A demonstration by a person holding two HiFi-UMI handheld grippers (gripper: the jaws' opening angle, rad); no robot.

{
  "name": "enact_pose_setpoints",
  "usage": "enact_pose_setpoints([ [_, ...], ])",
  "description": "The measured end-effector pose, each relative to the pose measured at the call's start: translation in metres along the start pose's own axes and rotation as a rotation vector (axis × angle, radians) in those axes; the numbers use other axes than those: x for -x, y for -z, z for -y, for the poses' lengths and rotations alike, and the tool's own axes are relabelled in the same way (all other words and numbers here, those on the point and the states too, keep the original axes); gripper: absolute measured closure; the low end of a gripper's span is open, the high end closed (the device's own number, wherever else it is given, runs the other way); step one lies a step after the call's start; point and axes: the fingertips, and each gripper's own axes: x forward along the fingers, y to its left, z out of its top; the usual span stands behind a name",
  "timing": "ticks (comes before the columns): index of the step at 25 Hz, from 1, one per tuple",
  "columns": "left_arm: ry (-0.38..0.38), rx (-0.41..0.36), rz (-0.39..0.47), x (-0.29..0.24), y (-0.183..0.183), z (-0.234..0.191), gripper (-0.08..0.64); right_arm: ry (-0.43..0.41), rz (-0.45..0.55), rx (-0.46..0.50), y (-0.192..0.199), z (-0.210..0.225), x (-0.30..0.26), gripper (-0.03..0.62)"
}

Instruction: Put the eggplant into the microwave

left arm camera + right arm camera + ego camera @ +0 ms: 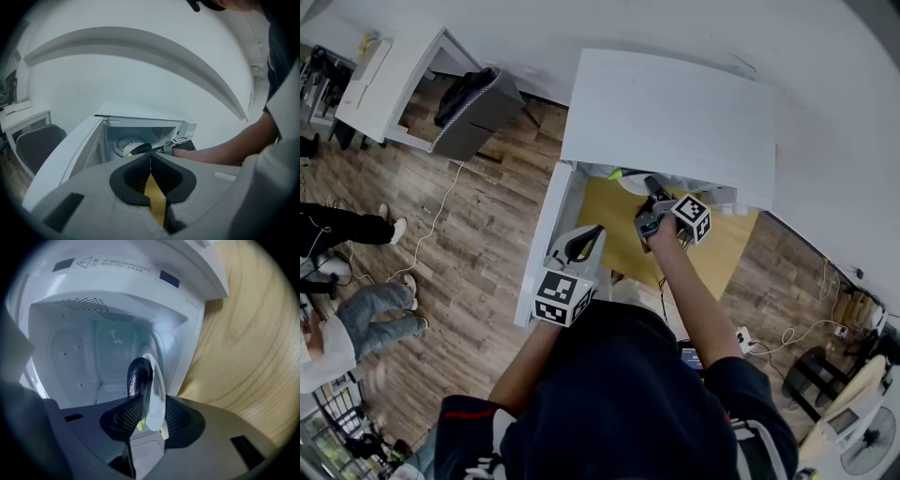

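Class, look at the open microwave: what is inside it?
Inside the microwave a dark eggplant lies on a white plate. The right tongs are open around the plate's rim. The plate hides the floor beneath it.

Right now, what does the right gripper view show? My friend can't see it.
A dark eggplant rests against a white plate between the parted jaws of the right gripper, in the open microwave. A wooden table shows at right.

One microwave [675, 117], one eggplant [138, 376], one plate [157, 394], one left gripper [150, 161], one right gripper [149, 411].
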Motion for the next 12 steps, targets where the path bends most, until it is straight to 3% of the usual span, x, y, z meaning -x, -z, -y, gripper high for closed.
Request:
enact_pose_setpoints([
  [12,-0.002,0.002,0.0,-0.0012,0.0,0.001,0.543,-0.024,-0.015,0.019,-0.001,-0.0043,-0.0048,0.443],
])
